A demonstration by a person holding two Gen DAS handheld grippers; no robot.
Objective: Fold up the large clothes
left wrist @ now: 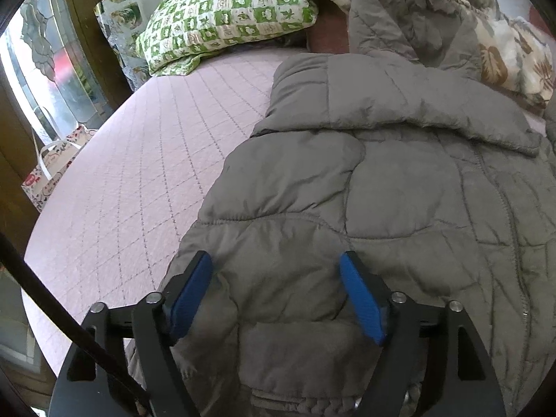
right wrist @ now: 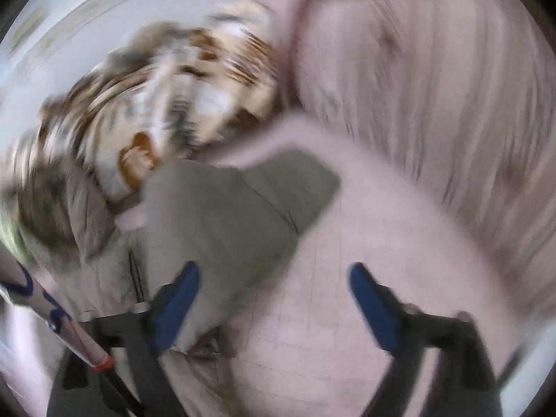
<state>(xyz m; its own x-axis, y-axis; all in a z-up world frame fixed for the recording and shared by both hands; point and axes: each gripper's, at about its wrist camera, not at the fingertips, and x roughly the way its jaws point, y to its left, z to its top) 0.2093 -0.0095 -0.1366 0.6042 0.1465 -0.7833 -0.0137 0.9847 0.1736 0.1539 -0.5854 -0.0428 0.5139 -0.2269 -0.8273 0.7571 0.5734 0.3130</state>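
While both sets of blue pads stand apart, nothing is pinched between them.
Left hand-held gripper (left wrist: 276, 295): open, poised over the grey padded jacket (left wrist: 365, 187), its fingers (left wrist: 191, 295) to either side of a puffy quilted panel; whether the pads touch the cloth cannot be told.
Right hand-held gripper (right wrist: 274, 302): open, jaws wide; the left pad lies over the jacket's edge, the right pad over bare cover.
Jacket: spread on the bed's pink quilted cover (left wrist: 121, 180), collar turned towards the far end, a sleeve (right wrist: 243, 201) folded across the body.
Left wrist view only: sharp; green-and-white patterned pillow (left wrist: 226, 14) at the head of the bed, a printed paper bag (left wrist: 52, 170) on the floor beside the bed.
Right wrist view only: heavily blurred; leaf-print blanket (right wrist: 156, 104) bunched just beyond the jacket, pale pink bedding (right wrist: 434, 104) heaped to the right.
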